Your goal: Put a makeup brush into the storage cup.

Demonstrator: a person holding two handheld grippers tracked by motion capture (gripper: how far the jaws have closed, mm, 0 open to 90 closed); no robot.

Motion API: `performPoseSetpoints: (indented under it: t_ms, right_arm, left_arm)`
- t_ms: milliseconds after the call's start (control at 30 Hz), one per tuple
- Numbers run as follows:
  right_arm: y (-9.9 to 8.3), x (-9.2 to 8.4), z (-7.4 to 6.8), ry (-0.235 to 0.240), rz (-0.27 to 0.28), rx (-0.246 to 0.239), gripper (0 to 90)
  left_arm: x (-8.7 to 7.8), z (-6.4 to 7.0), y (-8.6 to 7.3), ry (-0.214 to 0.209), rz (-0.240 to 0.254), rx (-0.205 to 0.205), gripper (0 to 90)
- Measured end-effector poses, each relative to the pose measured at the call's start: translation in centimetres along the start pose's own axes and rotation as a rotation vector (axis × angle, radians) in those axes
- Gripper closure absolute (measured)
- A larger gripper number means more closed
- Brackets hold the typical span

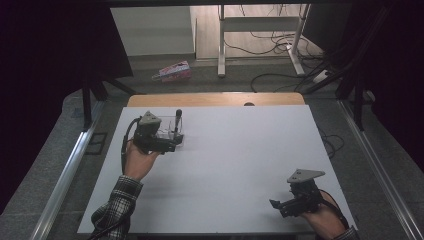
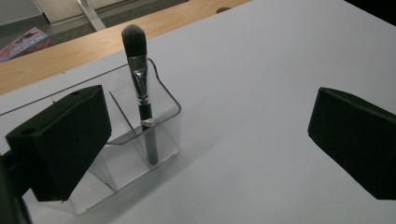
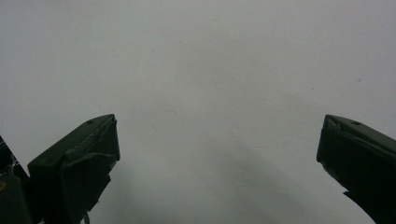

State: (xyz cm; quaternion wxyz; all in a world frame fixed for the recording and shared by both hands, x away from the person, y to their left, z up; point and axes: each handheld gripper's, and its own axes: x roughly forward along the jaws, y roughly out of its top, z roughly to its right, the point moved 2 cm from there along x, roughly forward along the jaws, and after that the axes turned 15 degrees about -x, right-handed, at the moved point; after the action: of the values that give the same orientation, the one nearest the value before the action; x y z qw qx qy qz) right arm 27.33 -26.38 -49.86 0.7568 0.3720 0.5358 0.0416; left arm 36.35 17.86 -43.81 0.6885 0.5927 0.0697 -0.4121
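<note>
A clear plastic organiser box (image 2: 163,135) (image 1: 176,134) with dividers stands on the white table sheet at the left. A black makeup brush (image 2: 141,95) (image 1: 178,120) stands upright in its right compartment, bristles up. My left gripper (image 1: 170,145) (image 2: 205,149) is open right beside the box, its left jaw in front of the box's near wall, nothing between the jaws. My right gripper (image 1: 276,205) (image 3: 217,163) is open low over the bare sheet near the front right corner, holding nothing.
The white sheet (image 1: 235,160) covers most of a wooden table (image 1: 215,99). Beyond the far edge lie a pink package (image 1: 173,71) on the floor, desk legs (image 1: 221,45) and cables (image 1: 280,50). Metal rails run along both sides.
</note>
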Motion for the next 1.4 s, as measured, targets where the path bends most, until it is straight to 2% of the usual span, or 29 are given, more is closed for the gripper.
performPoseSetpoints:
  t_ms: [500,900,1400]
  right_arm:
    - [0.1,-0.1,0.0,0.005,0.013,0.004,0.0]
    - [0.1,-0.3,0.3,-0.004,0.044,0.032,0.0]
    - [0.2,-0.5,0.3,-0.007,0.058,0.044,0.0]
  left_arm:
    - [-0.6,-0.2,-1.3,0.0,-0.024,-0.005,0.0]
    - [-1.6,0.7,-2.2,0.003,-0.041,0.031,0.0]
    - [-2.4,1.1,-3.9,-0.017,-0.032,0.012,0.2]
